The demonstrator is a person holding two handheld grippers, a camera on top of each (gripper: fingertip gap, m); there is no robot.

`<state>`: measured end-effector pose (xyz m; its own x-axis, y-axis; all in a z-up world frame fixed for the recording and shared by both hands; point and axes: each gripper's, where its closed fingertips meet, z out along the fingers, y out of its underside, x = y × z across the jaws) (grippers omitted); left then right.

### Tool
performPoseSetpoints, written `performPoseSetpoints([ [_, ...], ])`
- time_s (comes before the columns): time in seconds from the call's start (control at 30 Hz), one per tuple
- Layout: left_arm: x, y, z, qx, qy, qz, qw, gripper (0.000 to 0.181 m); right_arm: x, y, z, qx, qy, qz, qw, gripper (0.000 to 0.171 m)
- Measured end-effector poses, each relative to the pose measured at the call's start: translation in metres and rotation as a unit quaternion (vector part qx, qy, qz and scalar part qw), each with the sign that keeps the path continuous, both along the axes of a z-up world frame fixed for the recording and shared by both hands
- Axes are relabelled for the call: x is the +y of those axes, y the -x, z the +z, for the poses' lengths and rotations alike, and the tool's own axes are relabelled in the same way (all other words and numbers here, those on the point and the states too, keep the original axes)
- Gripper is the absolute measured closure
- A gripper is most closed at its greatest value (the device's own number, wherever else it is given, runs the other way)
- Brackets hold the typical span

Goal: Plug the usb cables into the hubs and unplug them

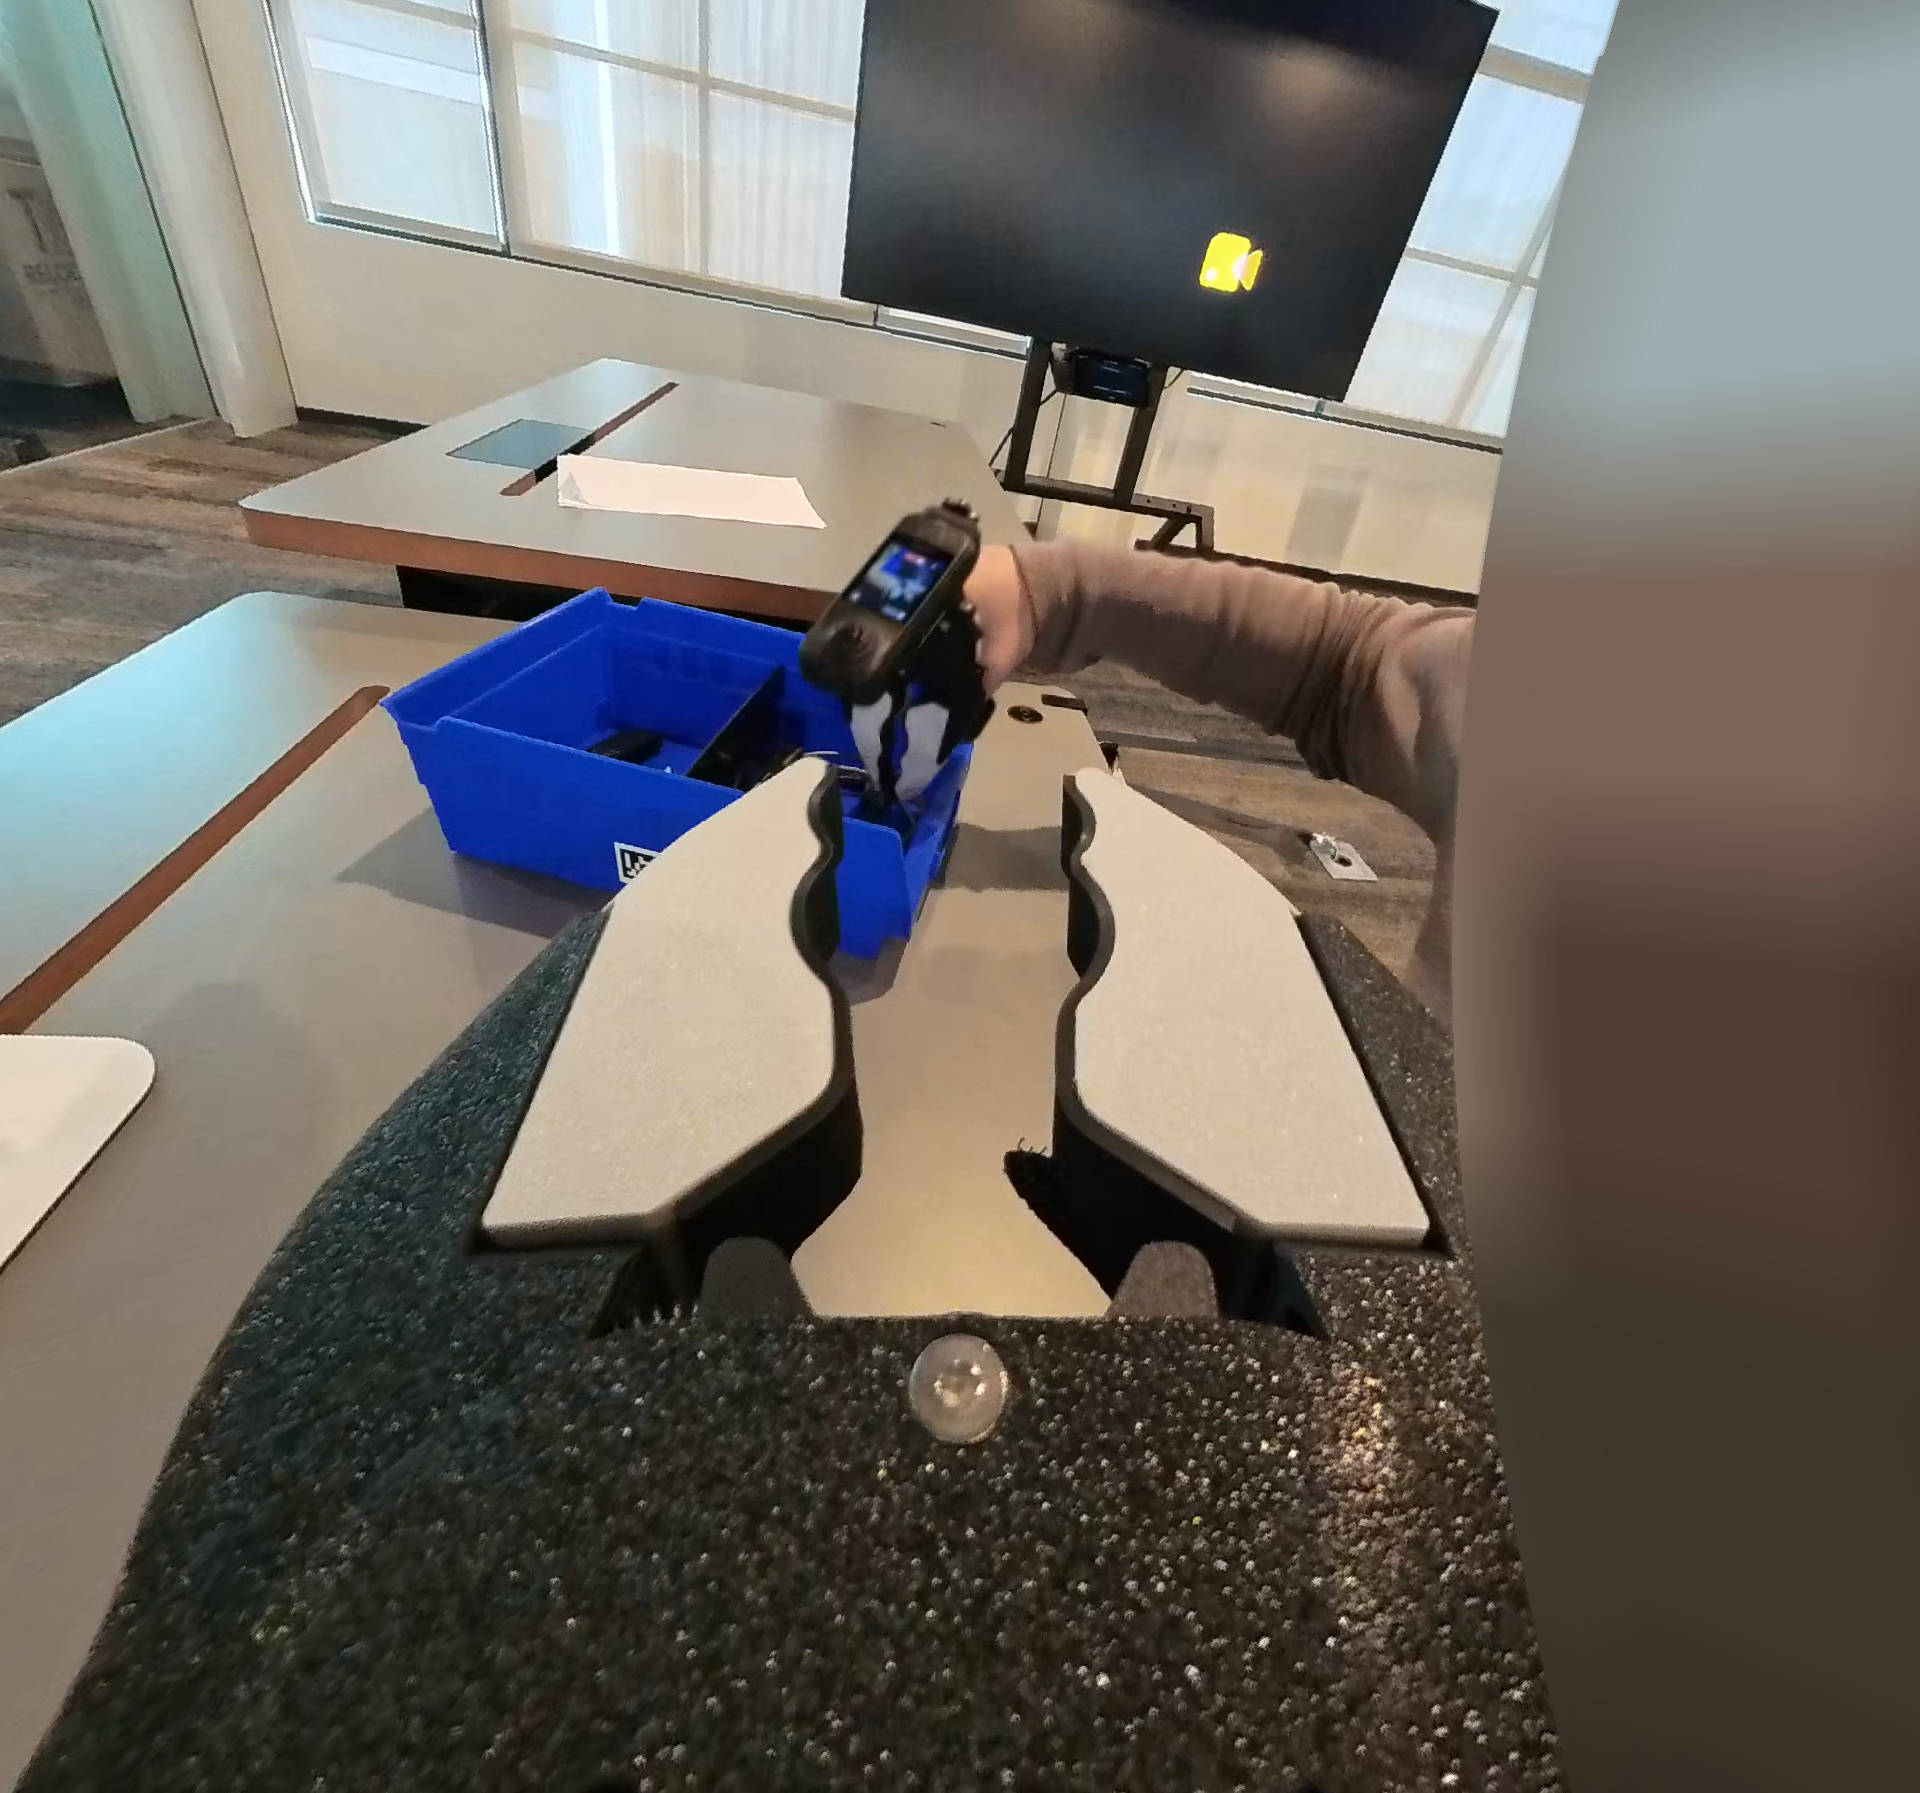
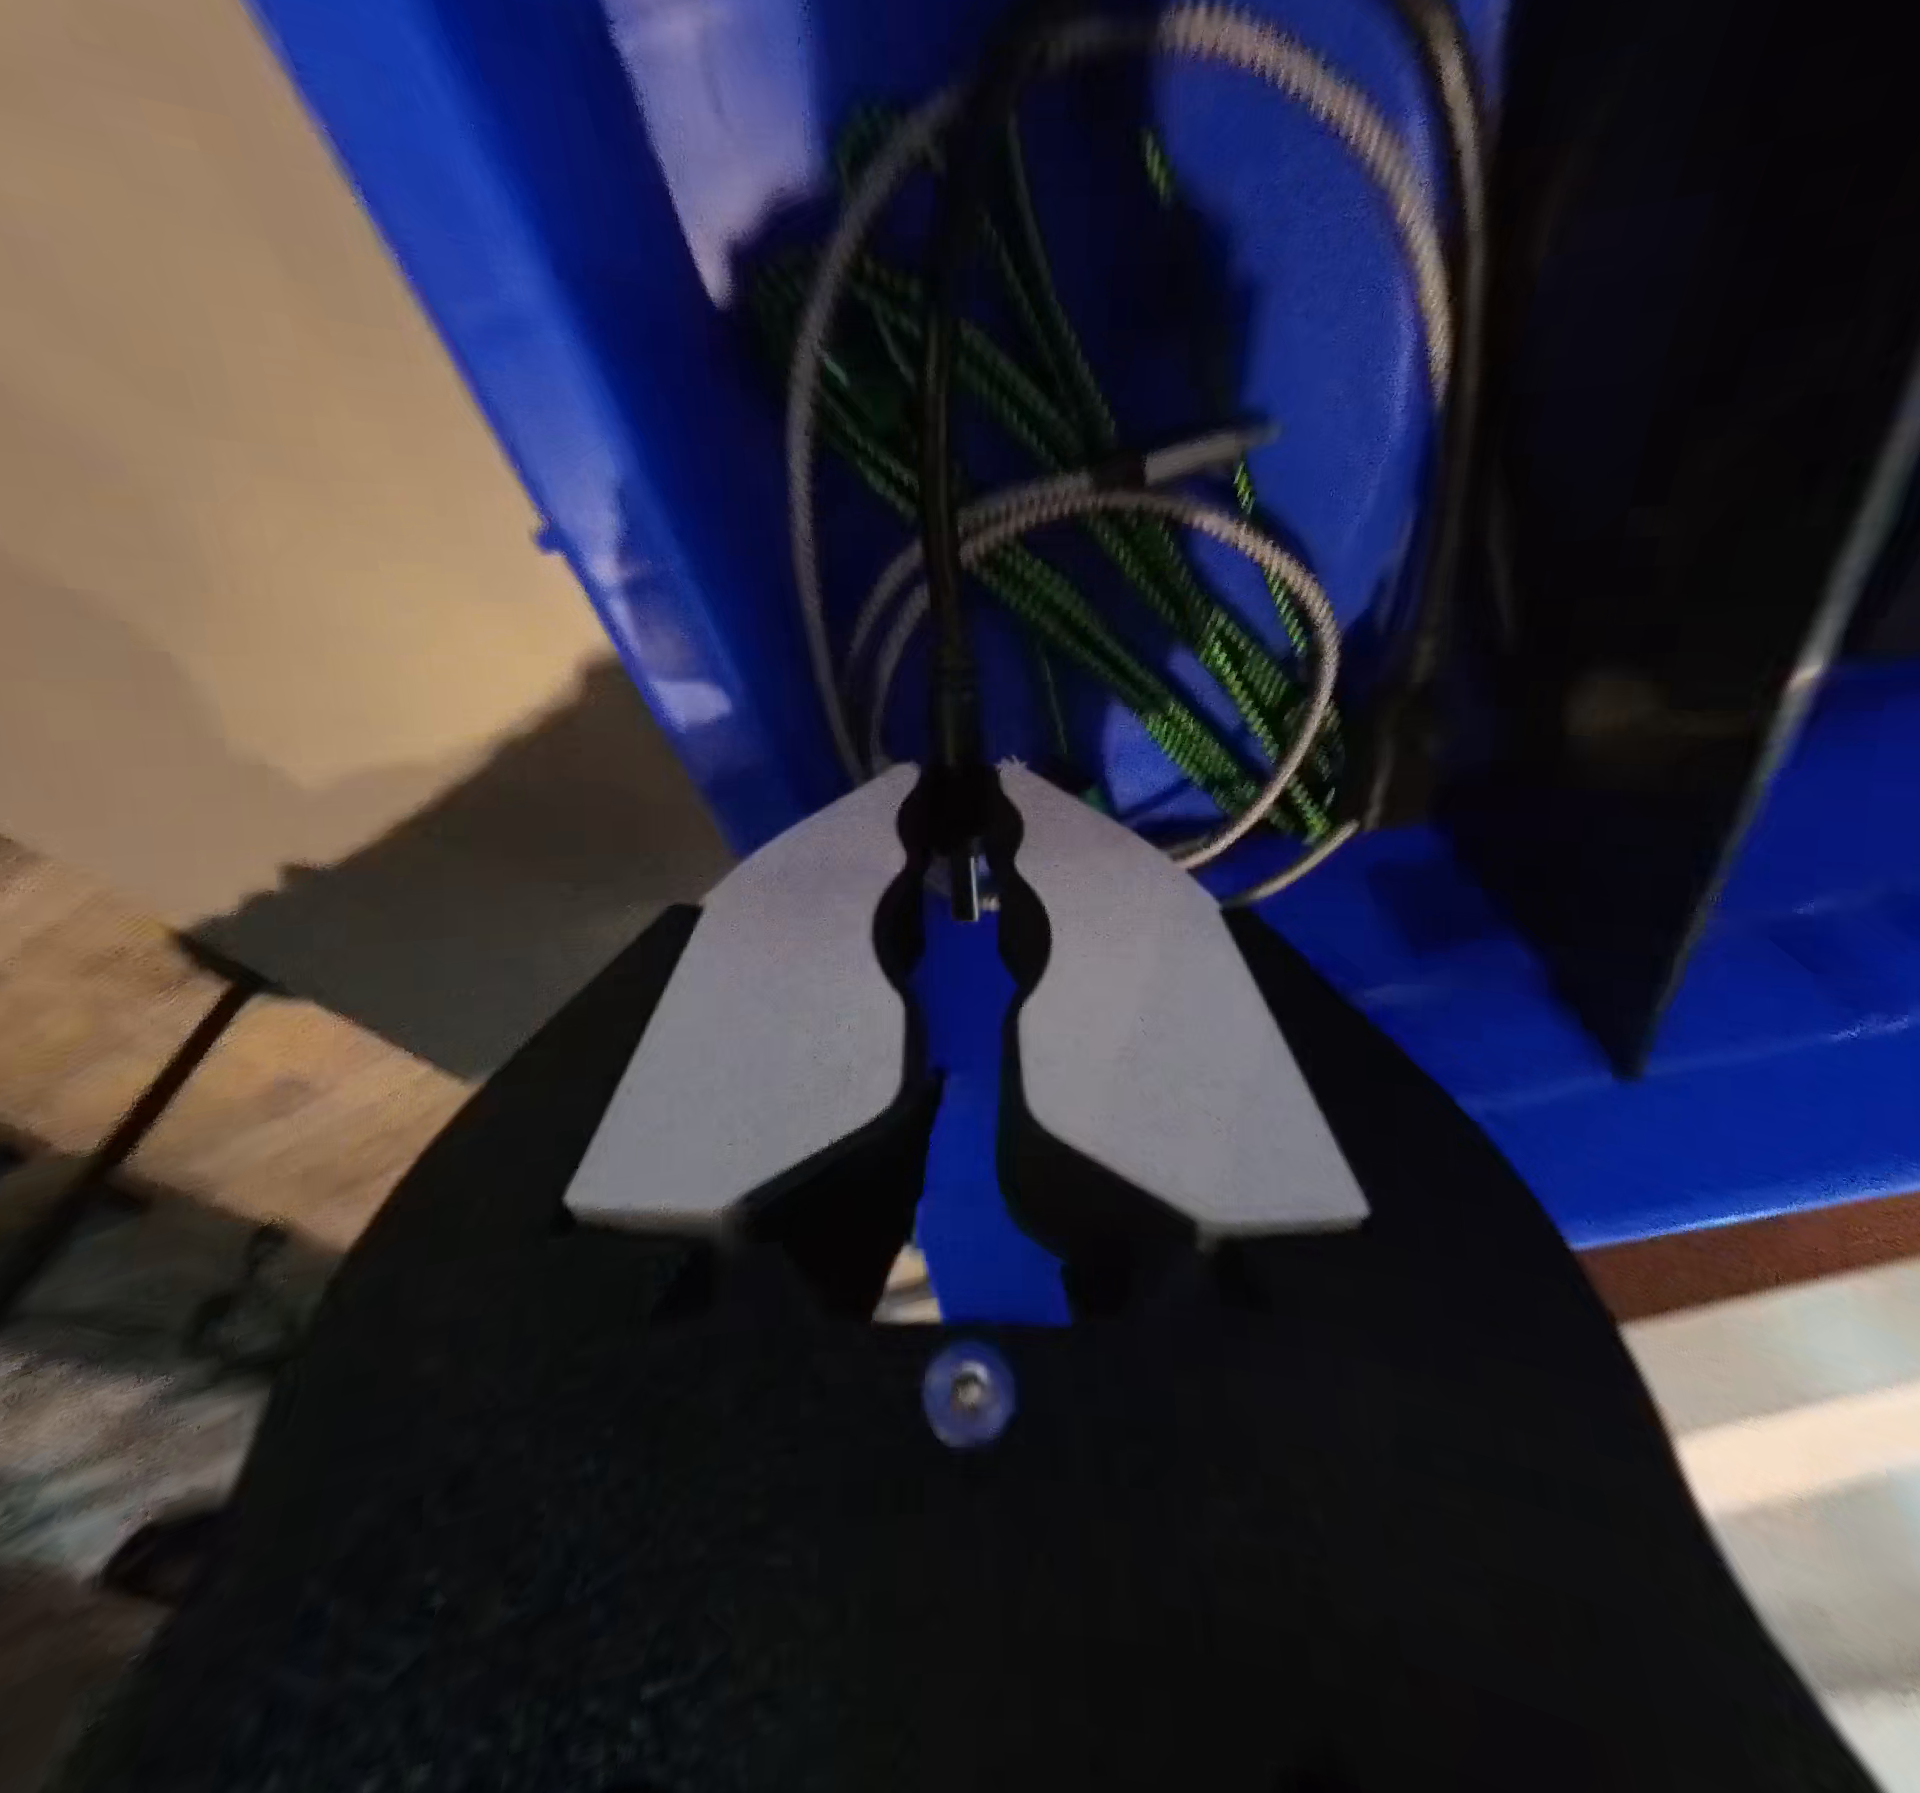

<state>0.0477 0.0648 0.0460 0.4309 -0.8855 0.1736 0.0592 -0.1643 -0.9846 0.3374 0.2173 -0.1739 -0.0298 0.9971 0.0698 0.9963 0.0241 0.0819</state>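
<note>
the right gripper (image 2: 958,787) is down inside the blue bin (image 1: 540,787), its fingers (image 2: 1122,995) clenched on the plug end of a black usb cable (image 2: 943,517), with the metal connector tip poking back between them. the rest of that cable runs up into a loose tangle with a grey braided cable (image 2: 1299,81) and a green-and-black braided cable (image 2: 1122,600), all in the bin's compartment nearest the counter's right edge, beside a black divider (image 2: 1662,393). the left gripper (image 1: 945,912) hovers over the counter (image 1: 208,1068) on the near side of the bin, its fingers (image 1: 686,1016) spread wide and grasping nothing. dark items that may be the hubs (image 1: 634,741) lie in the bin's middle compartment, too small to be sure. the likely trouble: lifting the black cable may drag the braided ones up with it, since the loops cross each other, and could tug or tip the light bin with nothing bracing it. the grip sits close to the connector, so the plug may twist in the fingers and come out badly angled for a port; the right wrist view is also motion-blurred, so the exact hold is uncertain. as for writing, a small black-and-white label (image 1: 636,860) sits on the bin's near wall, partly hidden and unreadable; a dark screen (image 1: 1143,164) behind shows only a yellow camera icon.
</note>
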Motion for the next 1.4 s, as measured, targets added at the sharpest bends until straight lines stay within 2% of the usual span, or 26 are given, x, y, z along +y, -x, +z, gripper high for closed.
performPoseSetpoints([
  [0.07, -0.001, -0.001, 0.0, 0.001, 0.0, -0.003, 1.0, 0.142, -0.001, -0.01, -0.008, -0.05, 0.005, -0.045, 0.998, 0.162],
  [0.17, -0.002, -0.002, 0.0, 0.003, -0.002, -0.004, 1.0, 0.142, -0.005, -0.003, -0.005, -0.018, 0.019, -0.069, 0.997, 0.16],
  [0.2, -0.003, -0.001, 0.0, 0.003, -0.002, -0.004, 1.0, 0.142, -0.004, 0.0, 0.0, 0.001, 0.019, -0.081, 0.997, 0.154],
  [0.33, -0.002, 0.002, 0.002, -0.001, -0.005, 0.003, 1.0, 0.142, 0.0, 0.012, 0.038, 0.114, 0.001, -0.127, 0.985, 0.134],
  [0.47, 0.001, 0.006, 0.004, -0.009, -0.006, 0.014, 1.0, 0.139, 0.002, 0.031, 0.082, 0.276, -0.027, -0.144, 0.95, 0.119],
  [0.67, 0.012, 0.014, 0.009, -0.023, -0.014, 0.065, 0.998, 0.122, -0.001, 0.068, 0.13, 0.483, -0.075, -0.141, 0.861, 0.107],
  [0.77, 0.024, 0.024, 0.016, -0.041, -0.027, 0.124, 0.991, 0.108, -0.038, 0.119, 0.165, 0.619, -0.046, -0.088, 0.779, 0.105],
  [0.87, 0.04, 0.042, 0.017, -0.078, -0.037, 0.219, 0.972, 0.098, -0.076, 0.17, 0.185, 0.715, -0.011, -0.042, 0.697, 0.105],
  [0.93, 0.045, 0.056, 0.01, -0.097, -0.051, 0.288, 0.951, 0.093, -0.094, 0.203, 0.186, 0.754, -0.003, -0.016, 0.657, 0.097],
  [1.0, 0.047, 0.07, -0.009, -0.07, -0.064, 0.359, 0.929, 0.091, -0.105, 0.234, 0.174, 0.773, -0.013, 0.002, 0.635, 0.094],
  [1.03, 0.047, 0.076, -0.021, -0.039, -0.076, 0.39, 0.917, 0.092, -0.108, 0.249, 0.165, 0.776, -0.02, 0.011, 0.63, 0.09],
  [1.13, 0.039, 0.093, -0.064, 0.061, -0.107, 0.465, 0.877, 0.096, -0.116, 0.282, 0.135, 0.785, -0.046, 0.044, 0.616, 0.096],
  [1.2, 0.03, 0.103, -0.091, 0.087, -0.118, 0.498, 0.855, 0.098, -0.116, 0.295, 0.117, 0.788, -0.061, 0.063, 0.61, 0.098],
  [1.3, 0.021, 0.118, -0.117, 0.08, -0.118, 0.519, 0.843, 0.093, -0.119, 0.304, 0.101, 0.8, -0.052, 0.092, 0.591, 0.097],
  [1.4, 0.023, 0.13, -0.131, 0.053, -0.102, 0.516, 0.849, 0.082, -0.126, 0.308, 0.09, 0.79, -0.045, 0.131, 0.597, 0.092],
])
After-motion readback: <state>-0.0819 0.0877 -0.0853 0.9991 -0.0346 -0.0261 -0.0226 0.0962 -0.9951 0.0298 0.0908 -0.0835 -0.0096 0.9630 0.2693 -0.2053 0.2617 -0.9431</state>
